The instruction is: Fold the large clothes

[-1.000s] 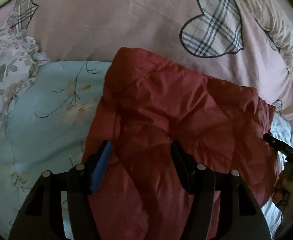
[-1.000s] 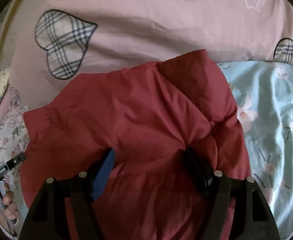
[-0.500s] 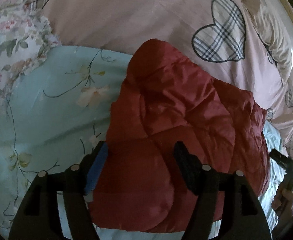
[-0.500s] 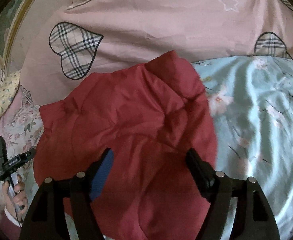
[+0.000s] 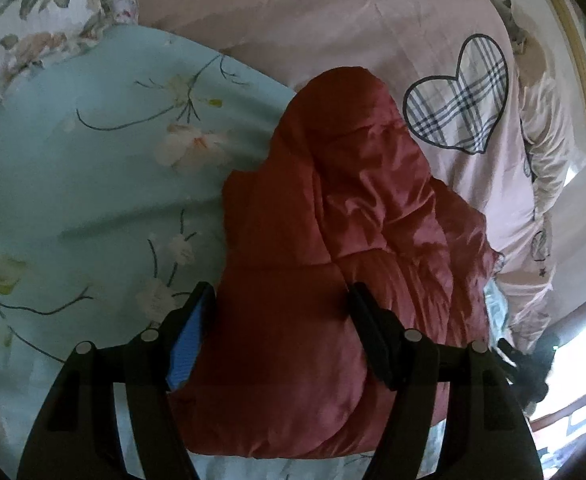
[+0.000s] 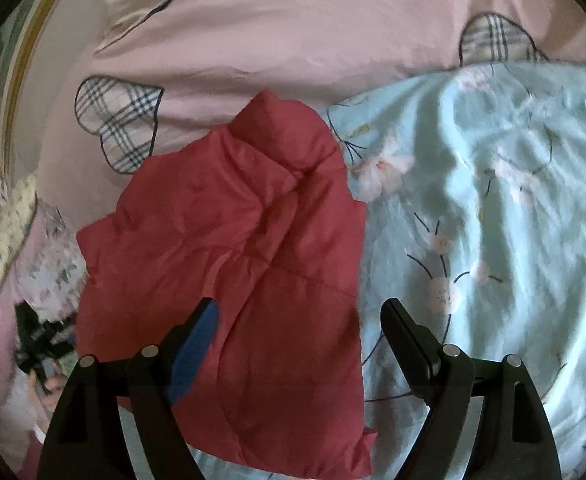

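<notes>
Bed (image 5: pixel 93 184) carries a puffy, slippery, light red jacket (image 5: pixel 333 240); both hand-held grippers (image 5: pixel 281 332) (image 6: pixel 297 340) gape wide, empty; pinch a quilted edge.

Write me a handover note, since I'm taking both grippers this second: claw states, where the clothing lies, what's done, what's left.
Left claw: open, empty, above the red padded jacket.
Right claw: open, empty, over the jacket's right edge.
Jacket: lies in a compact bundle on the light blue floral sheet, its far end against the pink heart-print quilt.
Done: it looks already folded over on itself.
Left: probably tidy or press the bundle; I can't tell whether another fold is needed.
</notes>
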Demonstrator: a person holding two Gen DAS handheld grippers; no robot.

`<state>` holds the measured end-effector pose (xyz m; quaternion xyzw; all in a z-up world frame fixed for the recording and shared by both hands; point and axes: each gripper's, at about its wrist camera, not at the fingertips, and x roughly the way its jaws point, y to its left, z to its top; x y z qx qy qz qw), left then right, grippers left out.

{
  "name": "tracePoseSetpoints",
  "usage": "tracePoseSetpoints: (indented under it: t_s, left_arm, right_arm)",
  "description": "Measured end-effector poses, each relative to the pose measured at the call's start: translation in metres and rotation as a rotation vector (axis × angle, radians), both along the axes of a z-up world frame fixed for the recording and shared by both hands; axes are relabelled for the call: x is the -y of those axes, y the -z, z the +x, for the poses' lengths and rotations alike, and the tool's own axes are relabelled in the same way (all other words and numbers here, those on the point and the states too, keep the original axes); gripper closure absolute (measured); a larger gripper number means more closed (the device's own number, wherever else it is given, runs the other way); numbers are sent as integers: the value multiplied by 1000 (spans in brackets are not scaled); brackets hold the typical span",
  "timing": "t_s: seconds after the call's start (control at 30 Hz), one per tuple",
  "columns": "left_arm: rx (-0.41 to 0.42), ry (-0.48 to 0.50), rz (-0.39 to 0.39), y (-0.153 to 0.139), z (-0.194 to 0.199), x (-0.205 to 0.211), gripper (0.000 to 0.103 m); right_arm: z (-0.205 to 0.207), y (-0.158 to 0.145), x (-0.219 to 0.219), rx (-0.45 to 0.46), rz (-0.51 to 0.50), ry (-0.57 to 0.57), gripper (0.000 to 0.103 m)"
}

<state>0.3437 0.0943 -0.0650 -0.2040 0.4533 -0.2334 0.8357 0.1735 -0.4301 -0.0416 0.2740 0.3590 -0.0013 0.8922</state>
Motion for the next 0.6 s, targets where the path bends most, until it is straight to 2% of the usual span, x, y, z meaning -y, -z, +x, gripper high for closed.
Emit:
tracePoseSetpoints:
  t_s: [0.07,0.13,0.2,0.37,0.47,0.53,0.6]
  left_arm:
    - [-7,9,-16,1,1,1,33]
    - [-17,20,-43,4,4,2,24]
    - [-39,39,-99,8,8,2,19]
    - [-87,52,-153,21,21,7,17]
    - [-109,70,-170,28,27,13,13]
    - [-131,81,-182,34,32,17,6]
    - [-155,89,-200,39,36,23,4]
  right_arm:
    - [3,6,7,4,57,10,18]
    - [7,15,16,-2,128,24,18]
    - [12,27,23,-14,195,32,16]
    - [23,49,27,-33,305,23,15]
    - [29,57,25,-37,338,9,7]
    - [32,60,23,-39,351,2,6]
    - [35,60,20,-37,351,-12,6]
